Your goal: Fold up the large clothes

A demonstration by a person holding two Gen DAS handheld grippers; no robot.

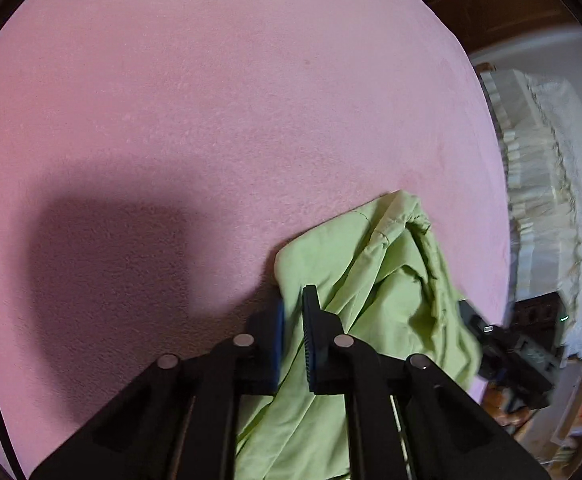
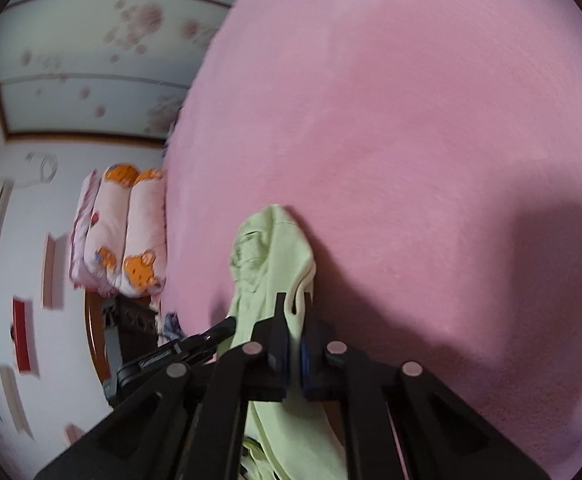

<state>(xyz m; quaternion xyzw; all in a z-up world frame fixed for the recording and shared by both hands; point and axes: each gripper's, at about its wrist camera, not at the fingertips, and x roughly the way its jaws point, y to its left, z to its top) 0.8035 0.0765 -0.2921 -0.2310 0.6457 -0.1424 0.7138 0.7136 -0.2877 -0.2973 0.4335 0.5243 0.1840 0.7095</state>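
Left wrist view: pink blanket (image 1: 211,100) fills most of the pic, w/ a dark shadow (image 1: 107,256) at lower left. Left gripper (image 1: 293,312) sits bottom centre, jaws narrow and pinching a fold of the green garment (image 1: 391,280), which bunches up to the right of the fingers and drapes down between the gripper's arms. Far right, past the blanket edge, a pale lacy cloth (image 1: 551,180) (blurred). Right wrist view: at left, stacked pillows (image 2: 123,236) w/ orange bear prints by a white wall. Centre, the right gripper (image 2: 295,320) is clamped on the same garment (image 2: 267,256), fabric rising above the fingertips and hanging below. Blanket (image 2: 411,120) spreads to the right.
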